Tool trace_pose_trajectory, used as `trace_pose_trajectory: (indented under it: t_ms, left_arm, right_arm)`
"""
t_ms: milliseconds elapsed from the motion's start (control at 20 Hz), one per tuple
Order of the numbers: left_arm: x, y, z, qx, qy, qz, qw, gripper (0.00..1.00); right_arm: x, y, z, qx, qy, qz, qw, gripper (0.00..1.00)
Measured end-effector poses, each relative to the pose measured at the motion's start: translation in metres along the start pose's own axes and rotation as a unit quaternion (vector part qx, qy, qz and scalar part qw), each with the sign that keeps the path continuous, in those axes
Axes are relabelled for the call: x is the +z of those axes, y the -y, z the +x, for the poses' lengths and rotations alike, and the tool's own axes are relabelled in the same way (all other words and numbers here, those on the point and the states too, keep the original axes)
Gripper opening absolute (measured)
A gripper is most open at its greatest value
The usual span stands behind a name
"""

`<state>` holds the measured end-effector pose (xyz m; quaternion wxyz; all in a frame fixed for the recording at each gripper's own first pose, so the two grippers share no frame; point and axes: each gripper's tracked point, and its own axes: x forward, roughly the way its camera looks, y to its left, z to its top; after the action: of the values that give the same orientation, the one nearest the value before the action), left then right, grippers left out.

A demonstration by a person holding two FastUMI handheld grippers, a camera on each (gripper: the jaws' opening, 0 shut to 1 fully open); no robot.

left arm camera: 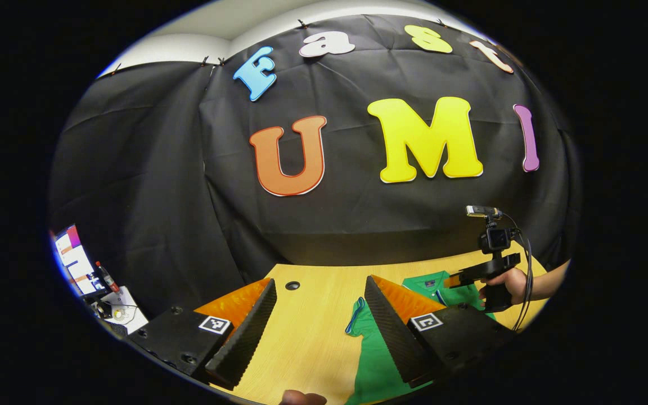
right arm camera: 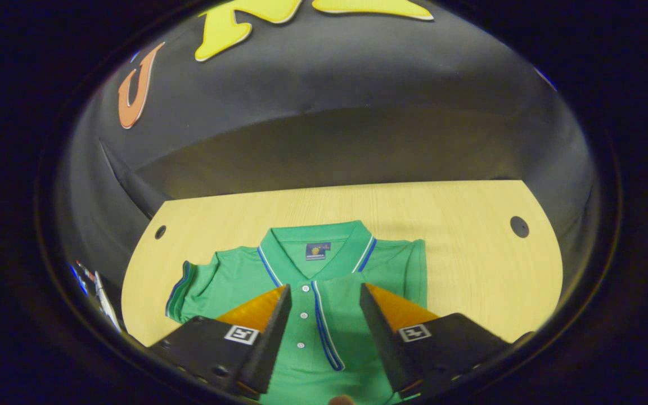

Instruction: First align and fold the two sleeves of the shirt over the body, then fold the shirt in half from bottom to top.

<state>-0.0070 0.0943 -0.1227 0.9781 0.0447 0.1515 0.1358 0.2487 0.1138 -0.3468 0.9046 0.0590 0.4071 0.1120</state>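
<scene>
Left gripper view showed a lit screen (left arm camera: 73, 261) and small clutter at the far left, then the left tool (left arm camera: 321, 323) with its jaws spread wide and empty above the bare wooden counter (left arm camera: 307, 337), the green shirt (left arm camera: 377, 360) lying under its right finger. Farther right, a hand (left arm camera: 512, 284) held the other tool over the collar. Right gripper view showed the shirt face up, collar toward the wall; its left sleeve (right arm camera: 186, 295) lay spread out on the counter, while the opposite edge ran straight, apparently already turned in. The right tool (right arm camera: 324, 332), jaws apart and holding nothing, hovered above the placket. I judged the sleeve-folding step unfinished: next, the spread sleeve's edge needed pinching and carrying over the body. Nothing blocked that path.
</scene>
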Motion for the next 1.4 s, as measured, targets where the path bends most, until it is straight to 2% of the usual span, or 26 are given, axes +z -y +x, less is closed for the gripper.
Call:
trace_pose_trajectory:
  t_ms: [50, 150, 200, 250, 300, 350, 550, 750, 900, 1100, 1300, 1350, 1400]
  left_arm:
    - [-0.001, -0.001, 0.001, -0.005, 0.0, -0.005, 1.0, 1.0]
    - [-0.004, 0.003, 0.008, -0.02, -0.002, -0.014, 1.0, 1.0]
    - [-0.007, 0.005, 0.015, -0.029, -0.005, -0.016, 0.999, 1.0]
    - [-0.009, 0.008, 0.02, -0.039, -0.006, -0.018, 0.999, 1.0]
    - [-0.012, 0.011, 0.026, -0.052, -0.01, -0.021, 0.998, 1.0]
    - [-0.019, 0.016, 0.034, -0.07, -0.018, -0.025, 0.997, 1.0]
    - [-0.053, 0.028, 0.068, -0.113, -0.064, -0.042, 0.991, 1.0]
    - [-0.1, 0.05, 0.116, -0.159, -0.118, -0.046, 0.979, 1.0]
    - [-0.138, 0.054, 0.157, -0.168, -0.153, -0.045, 0.973, 1.0]
    - [-0.197, 0.064, 0.205, -0.162, -0.201, -0.028, 0.966, 1.0]
    - [-0.241, 0.077, 0.23, -0.159, -0.247, -0.029, 0.955, 0.96]
    - [-0.247, 0.077, 0.235, -0.157, -0.25, -0.024, 0.955, 1.0]
    - [-0.25, 0.078, 0.24, -0.154, -0.25, -0.02, 0.956, 1.0]
  right_arm:
    - [0.005, 0.004, -0.007, -0.006, 0.011, -0.003, 1.0, 0.86]
    - [0.012, 0.01, -0.026, -0.017, 0.032, -0.009, 0.999, 0.97]
    - [0.014, 0.014, -0.038, -0.021, 0.042, -0.013, 0.999, 0.93]
    - [0.018, 0.018, -0.05, -0.025, 0.052, -0.016, 0.998, 0.96]
    - [0.021, 0.023, -0.064, -0.028, 0.061, -0.019, 0.998, 0.92]
    - [0.025, 0.027, -0.078, -0.032, 0.072, -0.021, 0.997, 0.96]
    - [0.032, 0.05, -0.135, -0.056, 0.108, -0.032, 0.992, 0.96]
    - [0.03, 0.067, -0.184, -0.066, 0.128, -0.029, 0.989, 0.96]
    - [0.027, 0.088, -0.218, -0.082, 0.138, -0.027, 0.987, 0.96]
    - [0.023, 0.108, -0.259, -0.106, 0.159, -0.033, 0.981, 0.96]
    - [0.006, 0.12, -0.276, -0.116, 0.151, -0.029, 0.981, 0.95]
    - [0.004, 0.123, -0.278, -0.117, 0.15, -0.025, 0.981, 0.96]
    - [0.001, 0.124, -0.28, -0.118, 0.149, -0.025, 0.981, 0.96]
